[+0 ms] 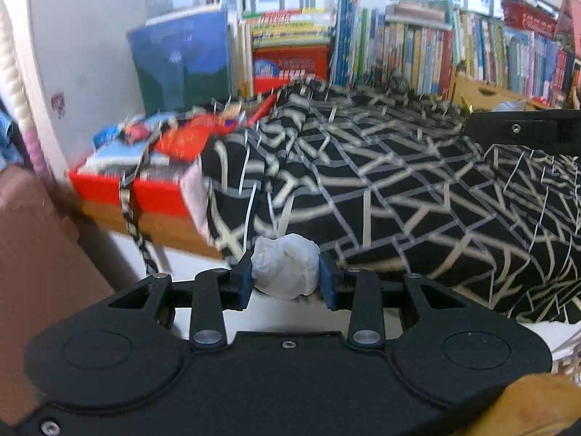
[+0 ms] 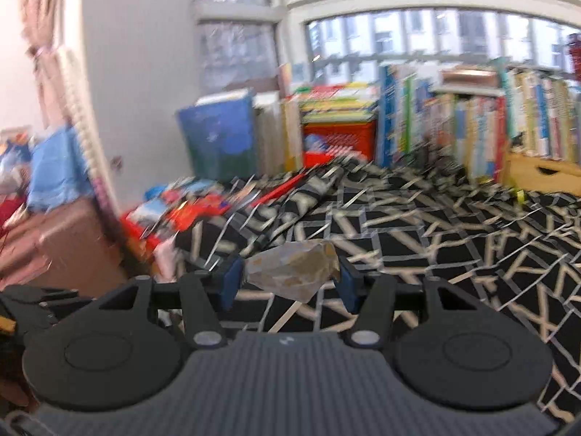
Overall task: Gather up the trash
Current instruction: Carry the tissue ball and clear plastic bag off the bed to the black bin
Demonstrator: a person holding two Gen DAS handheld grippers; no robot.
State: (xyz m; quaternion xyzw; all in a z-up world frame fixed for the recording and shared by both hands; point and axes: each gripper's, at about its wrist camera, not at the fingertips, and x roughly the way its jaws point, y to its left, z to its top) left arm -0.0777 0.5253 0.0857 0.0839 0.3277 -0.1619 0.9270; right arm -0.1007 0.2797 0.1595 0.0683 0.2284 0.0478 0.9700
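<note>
A: While both claws hang over the patterned cloth (image 1: 381, 181), what's in them?
B: Left gripper (image 1: 285, 276) pinches a white tissue wad (image 1: 285, 269); right gripper (image 2: 288, 279) clamps a crumpled wrapper (image 2: 290, 267).
A: Any boxes?
B: A red box (image 1: 109, 181) holds books.

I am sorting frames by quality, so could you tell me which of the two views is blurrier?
Right wrist view: heavier motion smear across books and patterned cloth; crumpled paper soft. Left wrist view: milder blur, white wad fairly crisp. Both show fisheye bending.
</note>
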